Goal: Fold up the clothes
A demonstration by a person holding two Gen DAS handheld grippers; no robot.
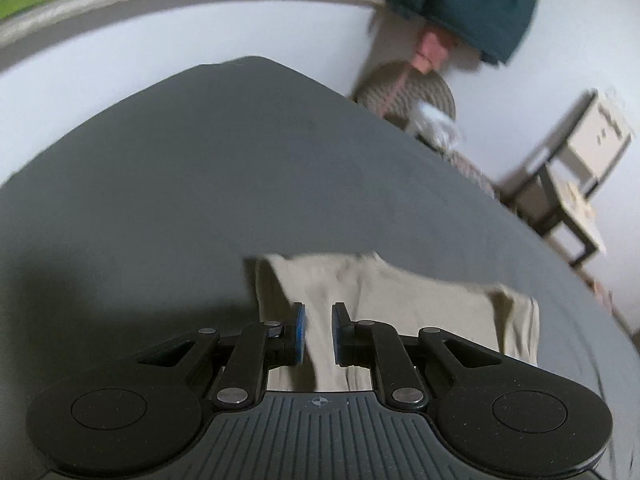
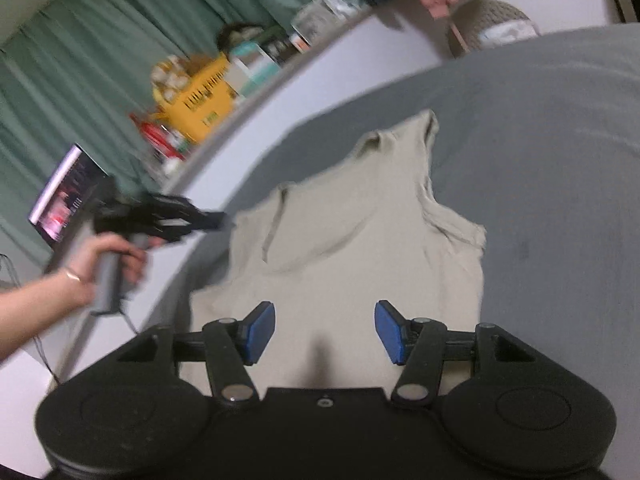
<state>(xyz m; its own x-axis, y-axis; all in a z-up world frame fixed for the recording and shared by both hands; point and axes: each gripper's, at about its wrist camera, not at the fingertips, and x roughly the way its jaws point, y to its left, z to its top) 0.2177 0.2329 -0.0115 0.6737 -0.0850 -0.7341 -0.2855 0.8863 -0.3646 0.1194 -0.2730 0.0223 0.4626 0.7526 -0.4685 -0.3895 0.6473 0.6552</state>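
Two grippers hover unclenched: our right gripper (image 2: 325, 332) spread wide over the beige sleeveless top (image 2: 360, 240), our left gripper (image 1: 319, 334) narrowly parted, grasping nothing. Top lies on the grey bedsheet (image 2: 560, 140), unfolded; next we should pinch an edge.

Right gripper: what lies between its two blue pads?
In the right wrist view, only the beige top lies behind the gap of the right gripper; its jaws stand wide apart, holding nothing.

Your item: one beige sleeveless top (image 2: 352, 248), spread mostly flat on the grey bedsheet (image 2: 540, 168). You see soft wrinkles; its shoulder straps point away.
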